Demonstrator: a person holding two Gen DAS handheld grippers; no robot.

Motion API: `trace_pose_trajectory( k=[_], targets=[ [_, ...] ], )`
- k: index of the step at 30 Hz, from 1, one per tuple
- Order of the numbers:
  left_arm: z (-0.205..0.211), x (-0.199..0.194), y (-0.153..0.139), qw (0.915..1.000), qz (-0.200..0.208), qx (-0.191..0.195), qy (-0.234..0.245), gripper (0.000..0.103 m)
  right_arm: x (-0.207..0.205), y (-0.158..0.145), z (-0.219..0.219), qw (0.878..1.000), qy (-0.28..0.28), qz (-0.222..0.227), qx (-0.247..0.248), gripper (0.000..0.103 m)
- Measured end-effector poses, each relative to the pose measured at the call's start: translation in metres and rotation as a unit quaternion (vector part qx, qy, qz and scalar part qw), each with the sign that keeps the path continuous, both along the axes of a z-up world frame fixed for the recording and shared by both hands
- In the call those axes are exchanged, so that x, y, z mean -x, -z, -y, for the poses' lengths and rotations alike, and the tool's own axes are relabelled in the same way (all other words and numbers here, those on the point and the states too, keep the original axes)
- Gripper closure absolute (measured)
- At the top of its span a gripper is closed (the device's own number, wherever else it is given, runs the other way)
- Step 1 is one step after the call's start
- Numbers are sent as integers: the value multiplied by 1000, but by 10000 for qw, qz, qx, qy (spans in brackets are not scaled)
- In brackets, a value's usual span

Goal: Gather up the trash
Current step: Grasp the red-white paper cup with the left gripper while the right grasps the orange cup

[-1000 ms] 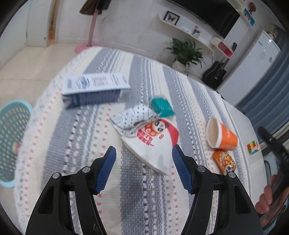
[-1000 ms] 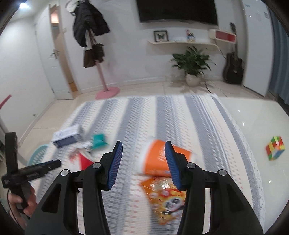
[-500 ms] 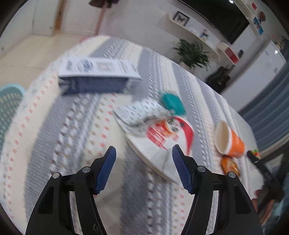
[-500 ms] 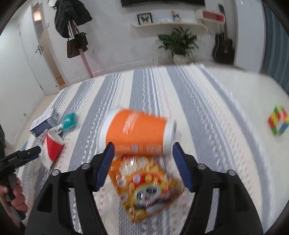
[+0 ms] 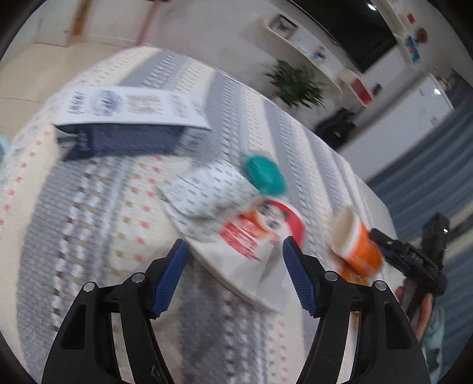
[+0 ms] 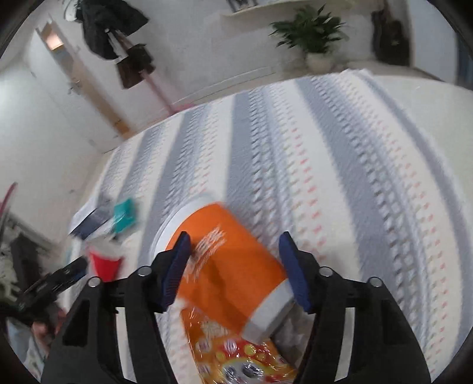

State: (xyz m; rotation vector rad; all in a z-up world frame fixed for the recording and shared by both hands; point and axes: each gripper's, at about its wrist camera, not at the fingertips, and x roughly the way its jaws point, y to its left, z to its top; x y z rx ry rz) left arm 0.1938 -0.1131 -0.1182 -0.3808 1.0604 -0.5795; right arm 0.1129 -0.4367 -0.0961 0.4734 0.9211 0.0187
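I am holding my left gripper (image 5: 235,276) with its blue pads wide apart, hovering above the white snack bag with red print (image 5: 251,245); the bag is showing between the pads but neither one is touching it. My right gripper (image 6: 233,267) is closing its jaws around the orange paper cup (image 6: 233,265), which is lying on its side with its white rim pointing away to the left. The cup is sitting between the pads; the picture is too blurred to tell whether they are pressing on it yet. An orange snack wrapper (image 6: 239,354) is lying just under the cup's base, touching it.

Everything is resting on a striped grey and cream rug (image 5: 88,236). Further out on it a blue and white carton (image 5: 124,127) is lying flat, a crumpled white printed wrapper (image 5: 207,192) is overlapping the snack bag, and a teal object (image 5: 264,175) is sitting just beside that wrapper.

Beyond the rug a potted plant (image 6: 313,32) is standing by the white wall, and a dark coat (image 6: 109,23) is hanging on a pink stand near a door.
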Motion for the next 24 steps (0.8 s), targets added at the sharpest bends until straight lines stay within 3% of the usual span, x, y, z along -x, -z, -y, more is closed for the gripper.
trace_pose_trajectory(
  k=[4, 7, 10, 13, 17, 19, 21, 24],
  targets=[
    [17, 14, -1, 9957, -233, 188, 874, 45, 23, -5, -36, 9987, -499, -51, 131, 46],
    [27, 26, -5, 9873, -326, 289, 1526, 44, 36, -11, -57, 9972, -730, 30, 165, 46],
    [19, 29, -12, 9908, -134, 136, 1342, 42, 34, -16, -63, 9974, -665, 73, 276, 46],
    [10, 22, -4, 9928, -336, 311, 1106, 41, 21, -14, -62, 9981, -551, 63, 257, 45],
    [1, 19, -4, 9957, -251, -100, 882, 43, 3, -2, -58, 9989, -444, -136, 34, 43],
    [-10, 20, -12, 9967, -87, -295, 754, 40, 0, 2, -56, 9988, -452, -163, -44, 41],
    [-18, 16, -17, 9970, 92, -465, 617, 30, -2, 5, -59, 9987, -474, -191, -58, 41],
    [-11, 2, -17, 9969, 196, -420, 642, 27, -7, 9, -62, 9984, -518, -229, -96, 41]
  ],
)
